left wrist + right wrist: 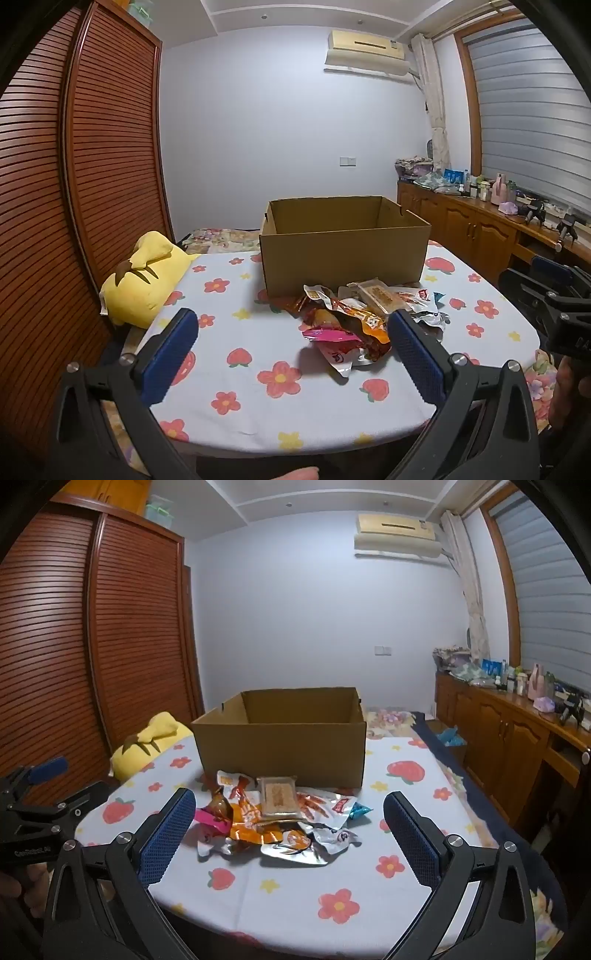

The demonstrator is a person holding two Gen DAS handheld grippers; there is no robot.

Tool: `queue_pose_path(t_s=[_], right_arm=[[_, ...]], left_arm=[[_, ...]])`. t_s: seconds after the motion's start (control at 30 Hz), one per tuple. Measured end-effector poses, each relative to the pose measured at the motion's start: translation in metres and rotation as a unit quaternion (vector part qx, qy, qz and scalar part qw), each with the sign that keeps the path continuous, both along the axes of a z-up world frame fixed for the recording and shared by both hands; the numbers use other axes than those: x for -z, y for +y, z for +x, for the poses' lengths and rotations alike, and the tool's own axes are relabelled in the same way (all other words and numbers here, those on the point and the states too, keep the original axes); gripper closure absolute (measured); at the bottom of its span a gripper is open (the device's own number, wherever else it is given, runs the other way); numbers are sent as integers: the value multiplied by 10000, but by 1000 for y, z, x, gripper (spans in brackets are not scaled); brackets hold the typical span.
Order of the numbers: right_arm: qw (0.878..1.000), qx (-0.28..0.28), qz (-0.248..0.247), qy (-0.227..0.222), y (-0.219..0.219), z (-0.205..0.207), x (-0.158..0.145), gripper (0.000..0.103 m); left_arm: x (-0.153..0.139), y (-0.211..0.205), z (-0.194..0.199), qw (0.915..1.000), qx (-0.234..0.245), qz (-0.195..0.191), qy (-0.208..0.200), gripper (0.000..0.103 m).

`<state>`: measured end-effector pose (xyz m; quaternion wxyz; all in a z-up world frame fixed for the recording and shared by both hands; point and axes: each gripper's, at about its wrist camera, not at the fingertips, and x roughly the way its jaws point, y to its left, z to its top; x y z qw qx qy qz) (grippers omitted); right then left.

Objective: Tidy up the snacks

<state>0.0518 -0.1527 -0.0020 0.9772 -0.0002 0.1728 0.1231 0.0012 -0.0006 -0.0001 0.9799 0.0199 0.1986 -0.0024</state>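
I am looking along my left tool [291, 334], its blue pads spread wide and gripping nothing. The snack pile [364, 317] is lying on the flowered tabletop [258, 406] ahead and toward the right pad, apart from both pads. My right tool [290, 812] is likewise gaping wide and carrying nothing, with the pile [280, 819] sitting ahead between its two pads, touching neither. A clear-wrapped biscuit pack [279, 799] is resting on top of the foil and orange packets. Just behind the pile an open cardboard box [280, 746] is standing with its front wall next to the farthest packets. A yellow plush toy [144, 284] is lying at the tabletop's left edge, well apart from the snacks.
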Motion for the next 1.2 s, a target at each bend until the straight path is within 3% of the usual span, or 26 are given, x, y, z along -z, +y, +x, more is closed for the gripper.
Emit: queue_pose_path(t_s=[1.2], right_arm=[[9999, 59, -49, 88, -4, 6, 11, 0]], left_arm=[[2, 7, -3, 9999, -30, -84, -67, 0]])
